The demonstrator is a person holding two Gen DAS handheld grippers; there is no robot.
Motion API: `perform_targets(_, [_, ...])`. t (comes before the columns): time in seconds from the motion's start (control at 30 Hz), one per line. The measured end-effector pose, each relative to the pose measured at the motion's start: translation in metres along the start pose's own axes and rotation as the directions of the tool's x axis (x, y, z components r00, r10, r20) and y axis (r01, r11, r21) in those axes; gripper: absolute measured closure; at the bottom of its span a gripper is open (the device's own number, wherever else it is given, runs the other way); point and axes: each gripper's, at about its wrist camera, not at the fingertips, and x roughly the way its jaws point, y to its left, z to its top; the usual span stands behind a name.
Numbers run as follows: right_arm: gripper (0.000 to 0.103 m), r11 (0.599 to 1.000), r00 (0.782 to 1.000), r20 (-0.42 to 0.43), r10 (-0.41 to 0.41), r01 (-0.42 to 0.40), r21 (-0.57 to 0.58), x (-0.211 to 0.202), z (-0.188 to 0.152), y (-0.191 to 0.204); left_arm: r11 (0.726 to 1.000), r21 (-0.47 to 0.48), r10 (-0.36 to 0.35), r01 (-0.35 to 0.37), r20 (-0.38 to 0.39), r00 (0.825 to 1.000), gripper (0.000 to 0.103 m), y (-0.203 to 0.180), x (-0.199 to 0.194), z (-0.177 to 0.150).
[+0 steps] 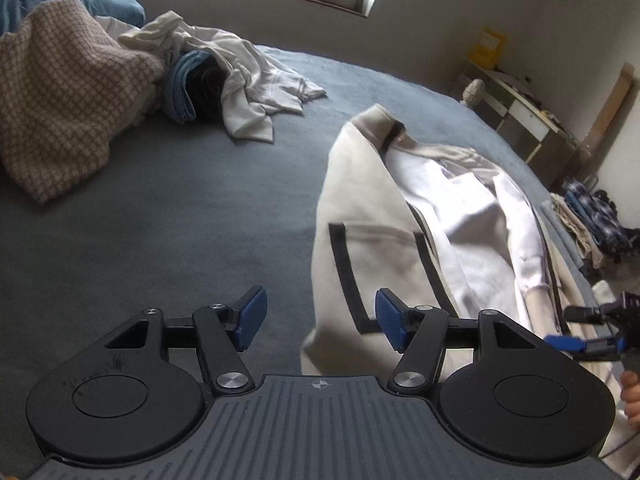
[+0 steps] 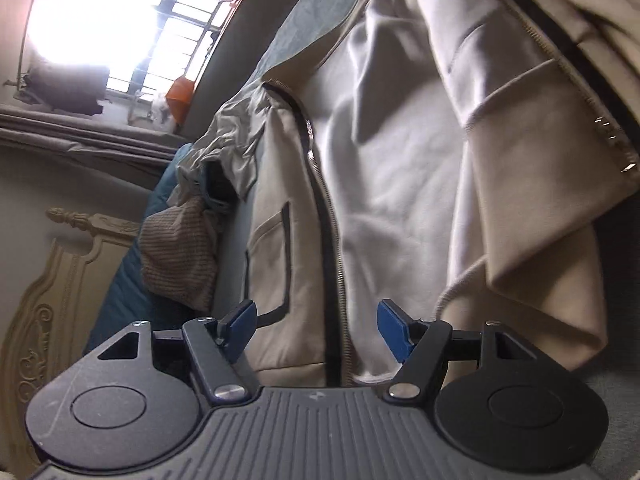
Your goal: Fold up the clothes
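Observation:
A cream zip jacket [image 1: 368,248] with a dark-trimmed pocket lies opened on the grey-blue bed [image 1: 180,220], its white lining facing up. My left gripper [image 1: 320,322] hovers open above the jacket's lower left hem, with nothing pinched between the blue pads. The right gripper [image 1: 580,336] shows at the right edge of the left wrist view, beside the jacket's other side. In the right wrist view the right gripper [image 2: 316,328] is open over the jacket [image 2: 392,184], close to the zip line, and a folded sleeve lies to its right.
A heap of white and dark clothes [image 1: 240,76] and a checked blanket [image 1: 60,92] lie at the far left of the bed. A low shelf [image 1: 528,116] and clothes on the floor [image 1: 592,216] stand right of the bed. A carved headboard [image 2: 52,304] shows at left.

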Motion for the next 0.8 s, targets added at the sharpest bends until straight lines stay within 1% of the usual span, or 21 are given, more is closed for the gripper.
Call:
perform_targets(0.07, [0.034,0.997,0.993,0.09,-0.072,0.073,-0.01,-0.028,0.003,-0.008,1.0,0.014,-0.016,0.016,-0.016,1.0,0.043,-0.006,0.004,-0.01])
perform_targets(0.1, [0.034,0.994,0.984,0.139,-0.106,0.108,-0.006,-0.045,0.006,-0.014,1.0,0.021,-0.022,0.022,-0.019,1.0,0.043,-0.01,0.007,-0.014])
perform_targets(0.17, [0.033,0.986,0.959,0.229,-0.165,0.16,0.039,-0.079,0.01,-0.029,0.999,0.023,-0.033,0.033,-0.017,0.999,0.043,-0.015,0.013,-0.017])
perform_targets(0.23, [0.031,0.974,0.923,0.315,-0.223,0.198,0.112,-0.111,0.013,-0.047,0.999,0.013,-0.053,0.053,-0.016,0.998,0.043,-0.02,0.018,-0.017])
perform_targets(0.27, [0.029,0.967,0.906,0.345,-0.246,0.207,0.146,-0.124,0.013,-0.056,0.998,0.012,-0.063,0.063,-0.013,0.998,0.043,-0.022,0.02,-0.016])
perform_targets(0.3, [0.028,0.959,0.895,0.358,-0.267,0.213,0.185,-0.134,0.013,-0.065,0.997,0.01,-0.073,0.073,-0.009,0.997,0.043,-0.025,0.021,-0.016])
perform_targets(0.33, [0.028,0.951,0.889,0.359,-0.285,0.213,0.225,-0.14,0.014,-0.074,0.997,0.017,-0.082,0.082,-0.004,0.997,0.043,-0.028,0.023,-0.015])
perform_targets(0.4, [0.028,0.937,0.884,0.36,-0.298,0.199,0.288,-0.145,0.013,-0.089,0.995,0.036,-0.096,0.096,0.007,0.995,0.043,-0.036,0.025,-0.014])
perform_targets(0.43, [0.028,0.932,0.887,0.358,-0.291,0.178,0.317,-0.144,0.012,-0.095,0.994,0.044,-0.102,0.101,0.012,0.995,0.043,-0.04,0.026,-0.014])
perform_targets(0.47, [0.028,0.927,0.901,0.349,-0.259,0.131,0.35,-0.14,0.012,-0.102,0.993,0.053,-0.11,0.109,0.016,0.994,0.043,-0.043,0.028,-0.014])
perform_targets(0.5, [0.027,0.918,0.919,0.338,-0.204,0.059,0.393,-0.133,0.01,-0.11,0.991,0.06,-0.121,0.12,0.016,0.993,0.043,-0.046,0.031,-0.014])
perform_targets(0.53, [0.026,0.898,0.934,0.329,-0.14,-0.02,0.44,-0.124,0.009,-0.119,0.99,0.062,-0.127,0.126,0.014,0.992,0.043,-0.048,0.033,-0.014])
perform_targets(0.57, [0.025,0.873,0.943,0.321,-0.091,-0.079,0.481,-0.114,0.008,-0.125,0.989,0.063,-0.132,0.131,0.012,0.991,0.043,-0.05,0.035,-0.014])
perform_targets(0.6, [0.025,0.855,0.948,0.311,-0.072,-0.102,0.509,-0.104,0.008,-0.13,0.988,0.062,-0.14,0.14,0.008,0.99,0.043,-0.051,0.037,-0.014])
perform_targets(0.63, [0.025,0.848,0.951,0.298,-0.086,-0.087,0.522,-0.094,0.01,-0.132,0.987,0.061,-0.149,0.149,0.005,0.989,0.043,-0.052,0.039,-0.014])
perform_targets(0.7, [0.025,0.853,0.946,0.282,-0.157,-0.014,0.521,-0.078,0.018,-0.133,0.985,0.061,-0.165,0.164,-0.001,0.986,0.043,-0.053,0.042,-0.015])
perform_targets(0.77, [0.025,0.847,0.927,0.296,-0.229,0.04,0.53,-0.069,0.026,-0.139,0.984,0.064,-0.166,0.166,-0.002,0.986,0.043,-0.053,0.044,-0.017])
perform_targets(0.8, [0.026,0.837,0.913,0.317,-0.257,0.047,0.545,-0.068,0.029,-0.143,0.985,0.062,-0.164,0.164,-0.004,0.986,0.043,-0.053,0.045,-0.017])
